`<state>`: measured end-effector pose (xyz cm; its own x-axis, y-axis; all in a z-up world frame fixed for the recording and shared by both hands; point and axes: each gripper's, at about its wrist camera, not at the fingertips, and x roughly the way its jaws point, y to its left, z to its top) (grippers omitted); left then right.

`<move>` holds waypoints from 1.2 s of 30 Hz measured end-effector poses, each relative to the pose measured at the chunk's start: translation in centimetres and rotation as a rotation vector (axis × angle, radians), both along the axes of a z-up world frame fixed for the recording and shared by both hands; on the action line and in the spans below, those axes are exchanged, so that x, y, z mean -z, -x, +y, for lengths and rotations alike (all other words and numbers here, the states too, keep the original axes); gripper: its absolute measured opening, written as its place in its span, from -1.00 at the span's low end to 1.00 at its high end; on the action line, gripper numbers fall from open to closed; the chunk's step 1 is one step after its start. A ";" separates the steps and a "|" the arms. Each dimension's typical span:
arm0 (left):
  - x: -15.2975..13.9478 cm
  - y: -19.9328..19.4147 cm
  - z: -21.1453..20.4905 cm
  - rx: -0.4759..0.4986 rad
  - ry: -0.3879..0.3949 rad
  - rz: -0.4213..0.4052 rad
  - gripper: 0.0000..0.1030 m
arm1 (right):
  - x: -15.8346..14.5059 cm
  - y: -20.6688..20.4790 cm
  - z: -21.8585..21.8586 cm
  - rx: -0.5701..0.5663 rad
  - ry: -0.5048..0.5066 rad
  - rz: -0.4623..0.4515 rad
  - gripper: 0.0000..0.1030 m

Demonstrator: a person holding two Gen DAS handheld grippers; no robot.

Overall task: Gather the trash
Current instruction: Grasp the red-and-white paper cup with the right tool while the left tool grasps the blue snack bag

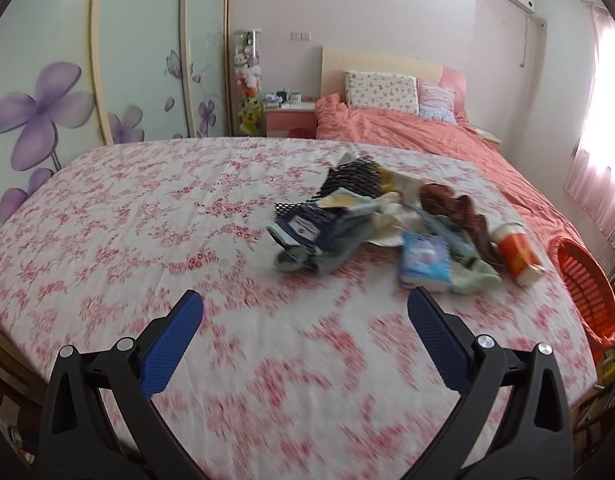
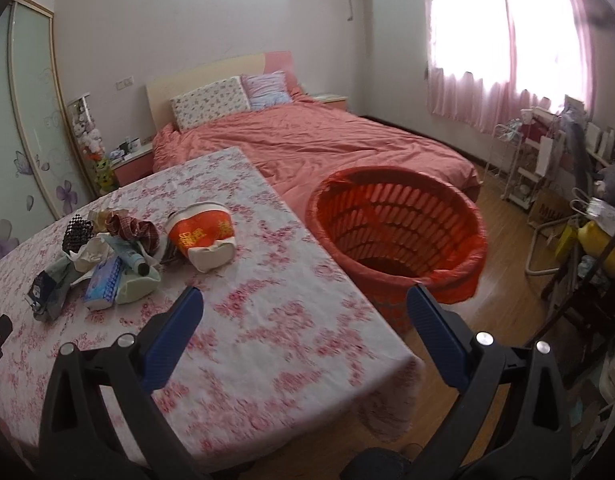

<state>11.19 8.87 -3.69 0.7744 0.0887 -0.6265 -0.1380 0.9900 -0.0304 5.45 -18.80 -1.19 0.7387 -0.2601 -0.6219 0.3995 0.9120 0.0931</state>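
Evidently light stuff: the trash pile (image 1: 391, 224) lies on the table (image 1: 147, 216), with the orange bin (image 2: 399, 232) beside it. Both the left gripper (image 1: 305, 312) and right gripper (image 2: 305, 308) are spread, empty. The crushed cup (image 2: 205, 234) looks stiff but crumply; pinch its rim.

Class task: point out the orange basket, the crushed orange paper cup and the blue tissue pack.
orange basket (image 2: 399, 276), right wrist view, near rim.
crushed orange paper cup (image 2: 201, 234), right wrist view, printed side.
blue tissue pack (image 1: 425, 258), left wrist view, top face.
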 end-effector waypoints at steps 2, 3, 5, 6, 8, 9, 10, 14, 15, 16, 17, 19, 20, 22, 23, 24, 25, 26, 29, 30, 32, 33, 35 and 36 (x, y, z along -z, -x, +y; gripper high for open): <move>0.4 -1.5 0.7 0.014 0.002 0.005 0.96 | 0.4 -1.9 0.1 -0.023 -0.009 0.005 0.93; 0.5 -2.2 0.9 0.015 -0.004 0.011 0.96 | 0.7 -2.9 0.2 -0.033 -0.011 0.012 0.93; 1.0 -3.8 1.4 0.032 -0.004 0.023 0.96 | 1.3 -5.2 0.6 -0.070 -0.025 0.033 0.93; 1.2 -4.5 1.6 0.040 -0.001 0.030 0.96 | 1.6 -6.4 0.8 -0.093 -0.034 0.045 0.93; 1.5 -5.9 2.0 0.046 0.004 0.045 0.96 | 2.5 -8.9 1.2 -0.136 -0.046 0.070 0.85; 1.7 -6.6 2.2 0.053 0.006 0.050 0.96 | 2.9 -9.8 1.3 -0.148 -0.046 0.076 0.82; 1.9 -7.1 2.3 0.057 0.006 0.054 0.96 | 3.4 -11.3 1.5 -0.168 -0.054 0.087 0.77; 2.4 -9.1 2.0 0.096 -0.003 0.067 0.95 | 4.9 -14.5 1.5 -0.201 -0.118 0.128 0.76; 2.5 -9.3 1.9 0.107 -0.010 0.067 0.94 | 5.2 -15.2 1.5 -0.207 -0.135 0.137 0.76; 2.5 -9.6 1.8 0.119 -0.017 0.067 0.94 | 5.4 -15.7 1.6 -0.214 -0.147 0.143 0.76; 2.7 -10.0 1.6 0.132 -0.025 0.072 0.92 | 5.7 -16.5 1.7 -0.223 -0.159 0.160 0.76; 2.9 -10.5 1.4 0.159 -0.034 0.082 0.85 | 6.1 -16.9 2.0 -0.238 -0.171 0.171 0.76; 3.1 -10.8 1.3 0.166 -0.037 0.088 0.80 | 6.4 -17.3 2.2 -0.242 -0.167 0.180 0.76; 3.3 -11.4 1.1 0.182 -0.038 0.101 0.73 | 6.8 -18.0 2.6 -0.247 -0.147 0.196 0.73; 3.3 -11.6 1.0 0.191 -0.039 0.105 0.68 | 6.9 -18.2 2.6 -0.247 -0.143 0.201 0.67; 3.4 -11.8 0.9 0.196 -0.041 0.108 0.66 | 7.1 -18.4 2.6 -0.250 -0.140 0.209 0.64; 3.5 -11.9 0.9 0.200 -0.042 0.112 0.60 | 7.3 -18.6 2.7 -0.252 -0.143 0.215 0.58; 3.5 -12.1 0.8 0.207 -0.041 0.117 0.54 | 7.5 -18.7 2.6 -0.253 -0.147 0.219 0.54; 3.7 -12.7 0.9 0.223 -0.032 0.131 0.37 | 7.6 -18.9 2.6 -0.259 -0.157 0.219 0.45; 3.7 -12.8 0.9 0.229 -0.027 0.136 0.35 | 7.6 -19.0 2.6 -0.262 -0.157 0.219 0.44; 3.9 -13.1 0.9 0.232 -0.015 0.149 0.17 | 7.6 -19.0 2.7 -0.265 -0.152 0.219 0.43; 4.0 -13.2 0.9 0.236 -0.007 0.158 0.12 | 7.6 -19.0 2.8 -0.267 -0.151 0.218 0.43; 4.1 -13.2 0.9 0.237 0.006 0.170 0.02 | 7.6 -18.9 2.7 -0.269 -0.155 0.215 0.42; 4.1 -13.2 0.9 0.234 0.006 0.170 0.00 | 7.6 -18.9 2.7 -0.269 -0.157 0.214 0.42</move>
